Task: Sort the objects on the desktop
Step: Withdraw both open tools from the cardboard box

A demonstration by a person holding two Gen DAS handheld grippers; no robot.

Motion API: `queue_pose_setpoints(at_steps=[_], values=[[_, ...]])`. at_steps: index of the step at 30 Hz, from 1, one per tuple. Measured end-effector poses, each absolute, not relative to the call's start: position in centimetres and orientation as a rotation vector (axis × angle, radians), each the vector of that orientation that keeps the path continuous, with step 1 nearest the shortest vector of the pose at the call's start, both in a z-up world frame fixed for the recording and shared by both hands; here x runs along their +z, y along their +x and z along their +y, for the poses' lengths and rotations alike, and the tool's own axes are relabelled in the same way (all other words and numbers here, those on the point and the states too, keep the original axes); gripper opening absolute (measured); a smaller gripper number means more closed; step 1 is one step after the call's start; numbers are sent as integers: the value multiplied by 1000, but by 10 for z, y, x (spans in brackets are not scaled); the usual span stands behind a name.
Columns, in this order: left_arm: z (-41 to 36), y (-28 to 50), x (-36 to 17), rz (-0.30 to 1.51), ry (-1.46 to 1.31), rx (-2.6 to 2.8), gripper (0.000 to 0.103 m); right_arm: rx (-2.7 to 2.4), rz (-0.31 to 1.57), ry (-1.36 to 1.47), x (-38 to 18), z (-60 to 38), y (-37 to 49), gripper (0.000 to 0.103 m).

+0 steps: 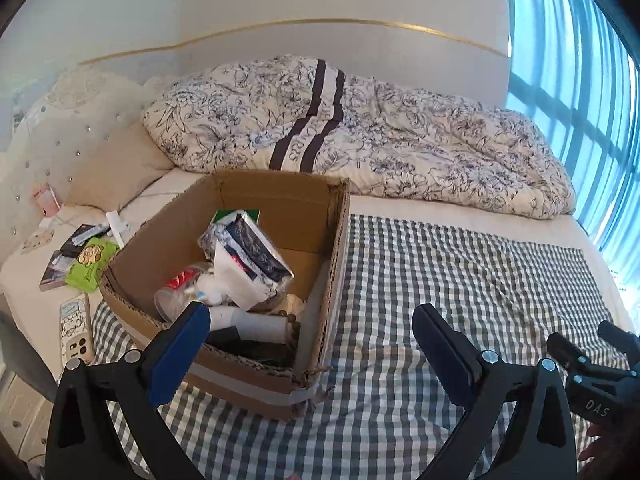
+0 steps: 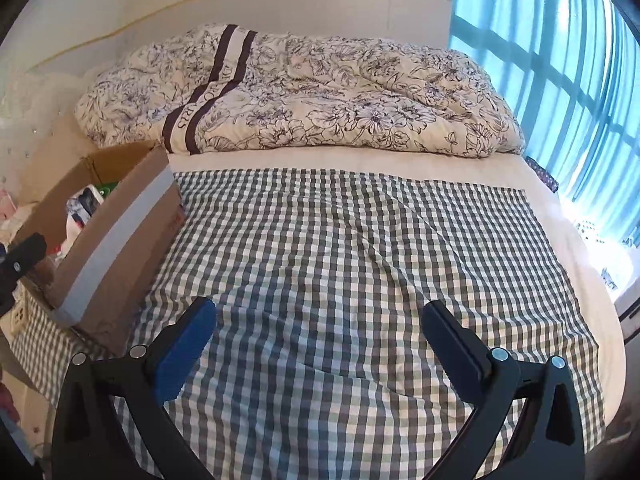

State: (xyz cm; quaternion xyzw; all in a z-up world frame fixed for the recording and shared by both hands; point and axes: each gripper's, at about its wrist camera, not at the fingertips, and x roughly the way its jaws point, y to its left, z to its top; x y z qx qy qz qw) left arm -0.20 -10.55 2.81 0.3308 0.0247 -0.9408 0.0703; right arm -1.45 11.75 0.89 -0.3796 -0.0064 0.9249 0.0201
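Cardboard box (image 1: pixel 256 280), packed with pouches and tubes, sits centre-left in the left wrist view on a checked cloth (image 2: pixel 340 260) spread over the bed. The left gripper (image 1: pixel 312 332) hangs above its near rim, jaws wide and empty; the right gripper (image 2: pixel 320 328), equally wide, hovers over bare cloth.

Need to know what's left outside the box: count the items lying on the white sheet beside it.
About 6, all left of the cardboard box: green packet, dark booklets, black tube, white clip, pink item, phone case. Others may be hidden.
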Motion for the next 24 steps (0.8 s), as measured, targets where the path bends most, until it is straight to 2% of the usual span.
queue_pose_setpoints(at_steps=[12,17,24], values=[[-92,-6,11,32,1093,-2808,103,2860,0,-1169,11,124,-14,103],[-91,-9,8,69,1129,-2819,103,2865,-3,-1179,9,122,-13,103],[-88,-3,9,43,1089,-2802,103,2871,-10,-1181,9,121,-10,103]])
